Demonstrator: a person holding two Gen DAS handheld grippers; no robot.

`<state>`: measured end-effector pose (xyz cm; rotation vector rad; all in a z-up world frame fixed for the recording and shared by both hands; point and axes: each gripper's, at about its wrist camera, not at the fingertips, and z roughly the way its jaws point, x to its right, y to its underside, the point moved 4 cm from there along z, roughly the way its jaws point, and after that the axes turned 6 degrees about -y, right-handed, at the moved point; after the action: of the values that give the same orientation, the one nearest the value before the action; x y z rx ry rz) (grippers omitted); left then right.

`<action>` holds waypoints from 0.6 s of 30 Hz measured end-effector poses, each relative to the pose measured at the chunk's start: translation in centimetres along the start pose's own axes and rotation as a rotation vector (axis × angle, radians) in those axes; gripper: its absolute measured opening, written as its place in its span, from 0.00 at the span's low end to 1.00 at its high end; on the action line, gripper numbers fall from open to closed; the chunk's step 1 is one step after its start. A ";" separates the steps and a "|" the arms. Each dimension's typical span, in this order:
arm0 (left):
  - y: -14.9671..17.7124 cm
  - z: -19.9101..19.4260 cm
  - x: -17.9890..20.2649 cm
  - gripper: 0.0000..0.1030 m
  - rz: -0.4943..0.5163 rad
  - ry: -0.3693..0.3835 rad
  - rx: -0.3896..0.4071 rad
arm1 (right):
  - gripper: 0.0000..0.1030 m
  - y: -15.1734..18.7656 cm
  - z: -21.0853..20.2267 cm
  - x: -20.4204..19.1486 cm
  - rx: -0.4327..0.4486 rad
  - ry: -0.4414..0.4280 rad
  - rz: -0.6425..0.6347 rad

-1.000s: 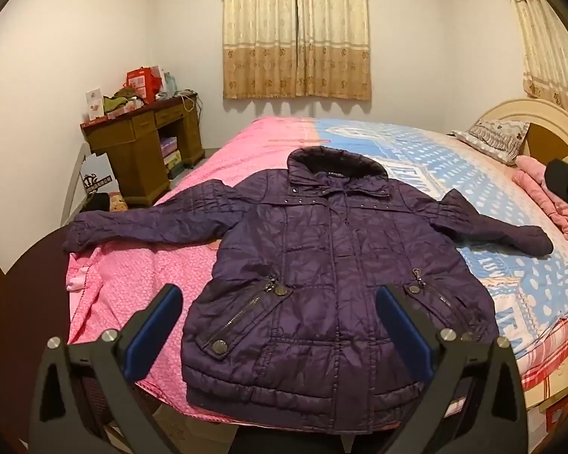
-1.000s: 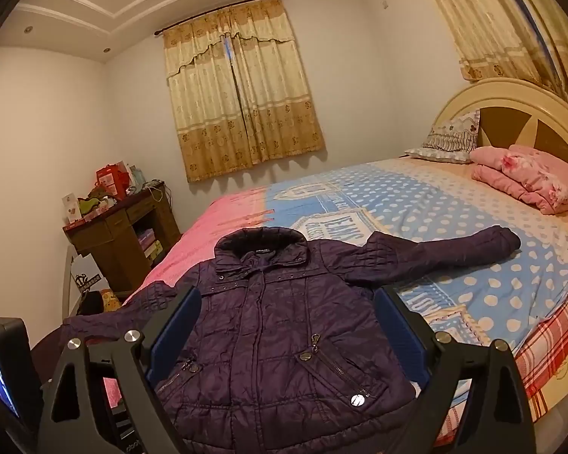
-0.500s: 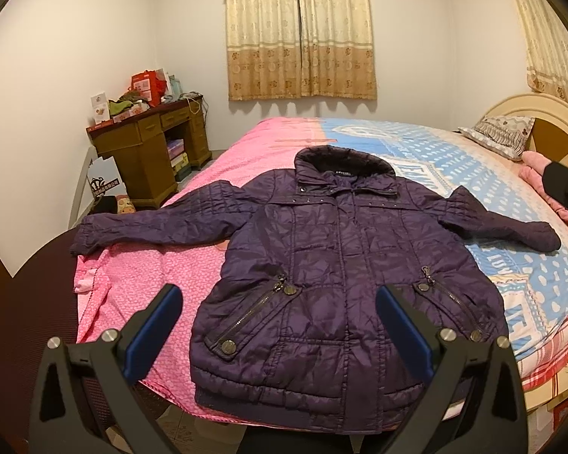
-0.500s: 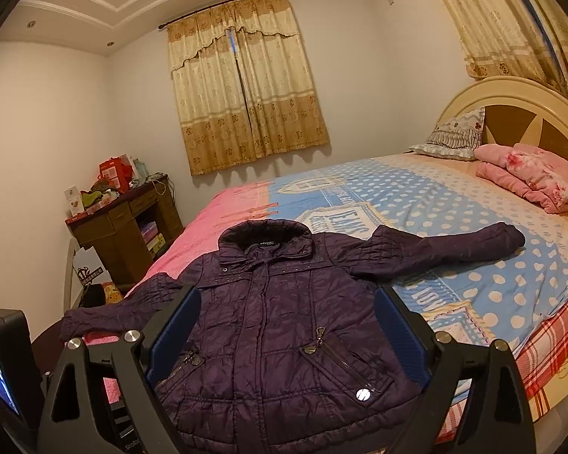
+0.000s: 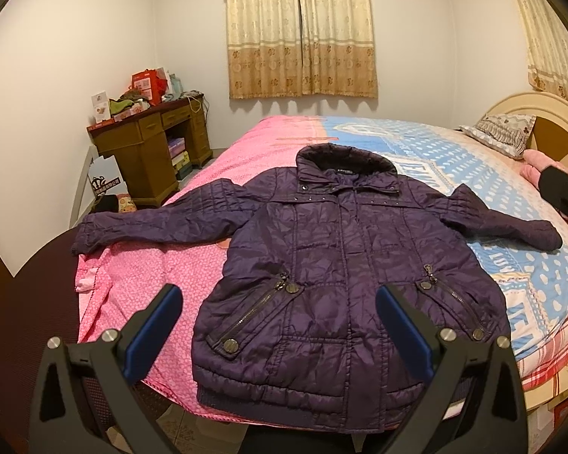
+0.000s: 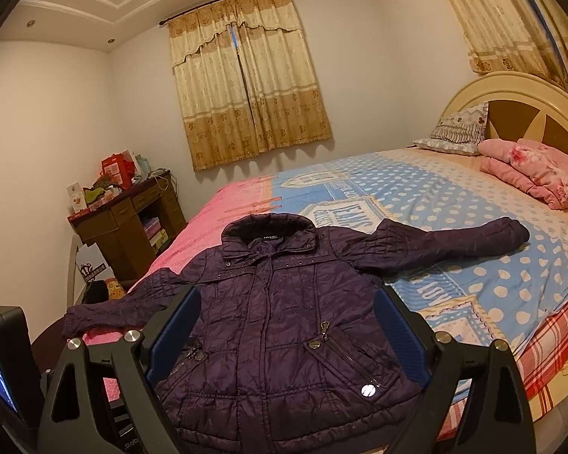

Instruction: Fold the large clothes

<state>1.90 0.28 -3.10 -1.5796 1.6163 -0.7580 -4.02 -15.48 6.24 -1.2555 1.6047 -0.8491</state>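
Observation:
A dark purple quilted jacket [image 5: 333,265] lies flat on the bed, front up, collar far, hem at the near edge, both sleeves spread out sideways. It also shows in the right wrist view [image 6: 276,325]. My left gripper [image 5: 280,314] is open and empty, held above the jacket's hem area. My right gripper [image 6: 287,321] is open and empty, held above the jacket's lower body. Neither touches the cloth.
The bed [image 5: 416,151] has a pink and blue cover. A folded pink blanket [image 6: 534,174] and a pillow [image 6: 458,132] lie by the headboard. A wooden desk [image 5: 151,151] with clutter stands left of the bed. The other gripper's body [image 5: 564,196] shows at the right edge.
Both grippers have moved a little nearer to the jacket and tilted, so it sits lower and larger in view. Both stay open. The jacket has not moved.

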 end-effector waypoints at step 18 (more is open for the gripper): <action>0.0 0.0 0.0 1.00 0.001 0.000 -0.002 | 0.90 0.1 0.1 0.1 -0.008 -0.007 0.006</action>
<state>1.91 0.31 -3.14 -1.5799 1.6179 -0.7564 -3.95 -15.58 6.11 -1.2576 1.6070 -0.8343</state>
